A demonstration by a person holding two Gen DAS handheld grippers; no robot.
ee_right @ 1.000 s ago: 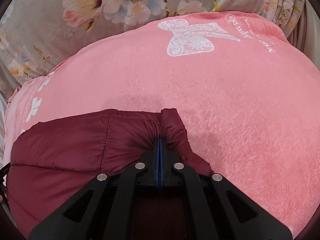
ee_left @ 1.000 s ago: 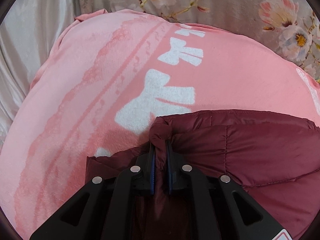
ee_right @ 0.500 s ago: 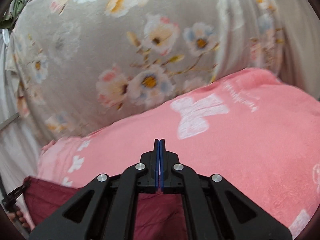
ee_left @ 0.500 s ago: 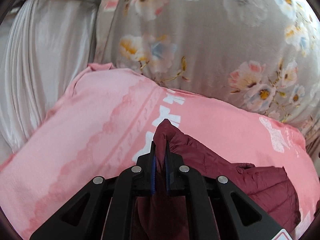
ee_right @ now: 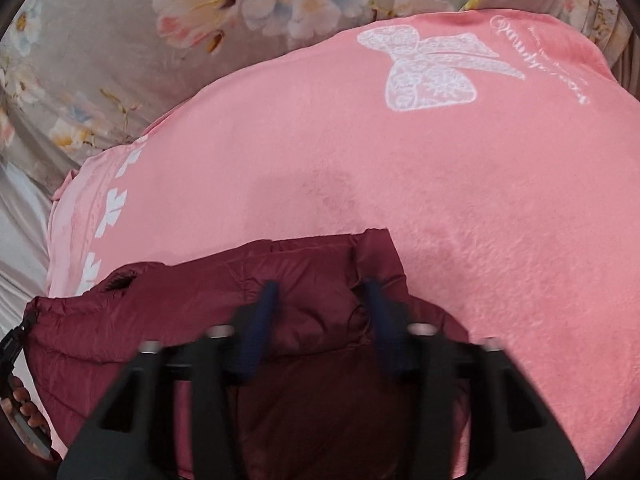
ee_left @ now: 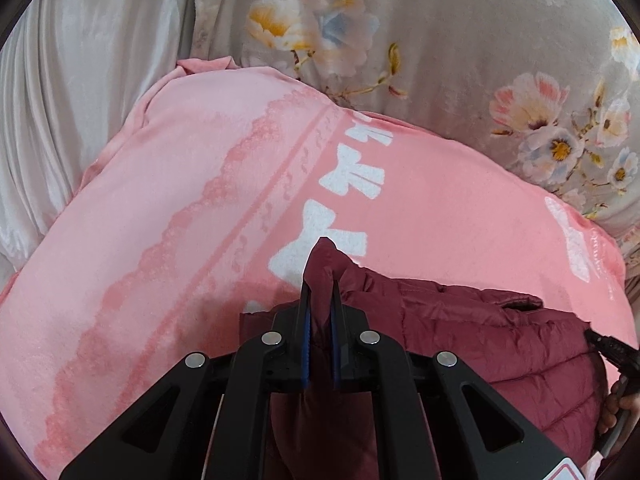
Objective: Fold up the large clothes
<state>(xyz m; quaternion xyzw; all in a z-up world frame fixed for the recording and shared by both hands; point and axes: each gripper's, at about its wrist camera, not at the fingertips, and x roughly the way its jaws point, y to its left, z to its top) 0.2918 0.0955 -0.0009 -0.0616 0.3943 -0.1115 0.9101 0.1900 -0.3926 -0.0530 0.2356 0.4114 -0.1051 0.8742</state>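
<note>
A dark red quilted jacket [ee_left: 472, 336] lies on a pink blanket [ee_left: 168, 208] with white bow prints. My left gripper [ee_left: 320, 304] is shut on a fold of the jacket's edge, which pokes up between the blue pads. In the right wrist view the jacket [ee_right: 200, 304] lies bunched under my right gripper [ee_right: 320, 292]. That gripper is open, its blurred blue pads [ee_right: 262, 320] spread wide over the fabric with nothing pinched.
The pink blanket [ee_right: 460, 208] covers a bed with a grey floral sheet [ee_left: 460, 40] behind it. A white satin curtain [ee_left: 80, 80] hangs at the left. The other hand shows at the frame edges.
Both grippers came back down toward the blanket after a lift. My right gripper opened and let go of the jacket. My left gripper kept its hold.
</note>
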